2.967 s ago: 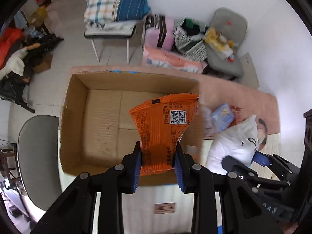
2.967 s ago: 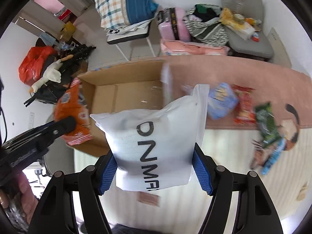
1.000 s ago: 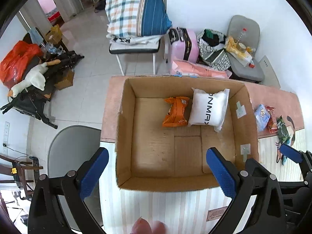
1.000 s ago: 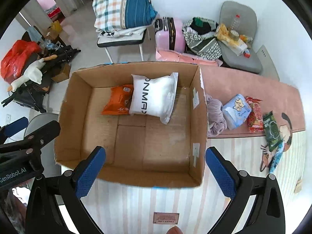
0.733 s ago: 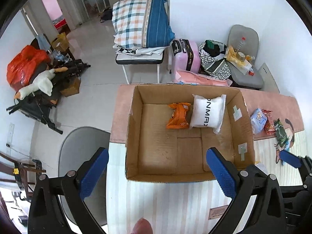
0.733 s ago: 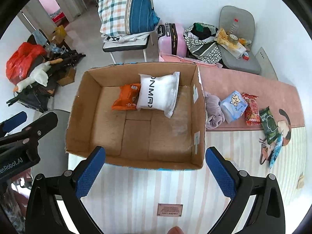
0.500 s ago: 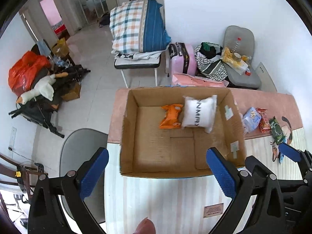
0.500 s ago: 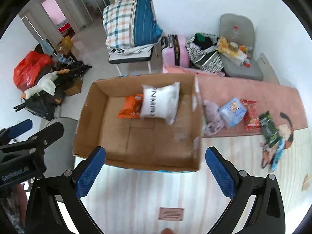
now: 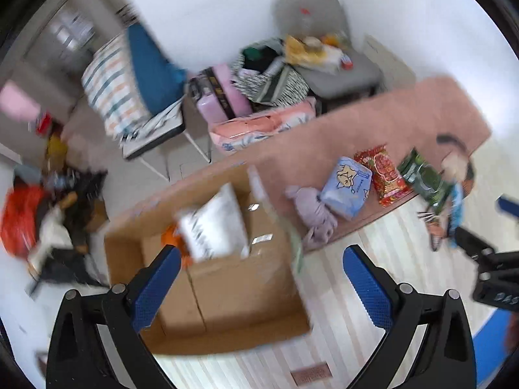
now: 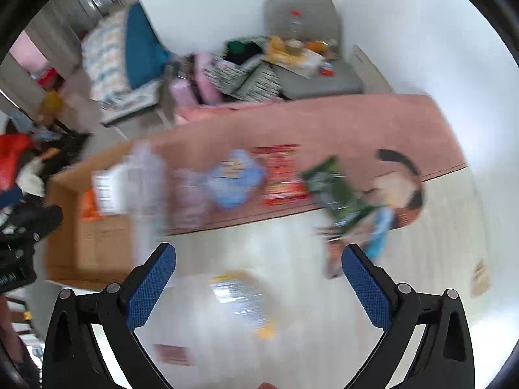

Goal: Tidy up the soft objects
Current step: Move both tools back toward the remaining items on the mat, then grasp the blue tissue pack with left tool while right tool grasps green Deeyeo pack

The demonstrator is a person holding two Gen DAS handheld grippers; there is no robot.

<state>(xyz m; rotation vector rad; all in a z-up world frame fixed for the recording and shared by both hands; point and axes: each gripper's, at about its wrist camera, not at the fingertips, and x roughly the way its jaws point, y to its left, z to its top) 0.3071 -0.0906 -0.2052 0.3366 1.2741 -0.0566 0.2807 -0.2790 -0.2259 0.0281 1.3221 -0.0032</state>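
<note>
A cardboard box (image 9: 227, 334) holds a white pouch (image 9: 215, 227) and an orange snack bag (image 9: 172, 238). Right of it on the pink mat lie a lilac cloth (image 9: 313, 214), a light blue pack (image 9: 348, 191), a red pack (image 9: 384, 175) and a green pack (image 9: 425, 181). My left gripper (image 9: 258, 287) is open and empty above the box's near side. My right gripper (image 10: 258, 287) is open and empty over the striped table, with the blue pack (image 10: 238, 180), red pack (image 10: 282, 175) and green pack (image 10: 340, 194) ahead. Both views are blurred.
A pink mat (image 10: 356, 123) covers the table's far part. Beyond it stand a grey chair (image 9: 327, 64) with clutter, a pink suitcase (image 9: 220, 97) and a chair with folded plaid bedding (image 9: 129, 87). A crumpled clear plastic piece (image 10: 233, 295) lies between my right fingers.
Both grippers have swung to the right, away from the box and toward the packs on the pink mat. Earlier each dropped its bag into the box. Both stay open.
</note>
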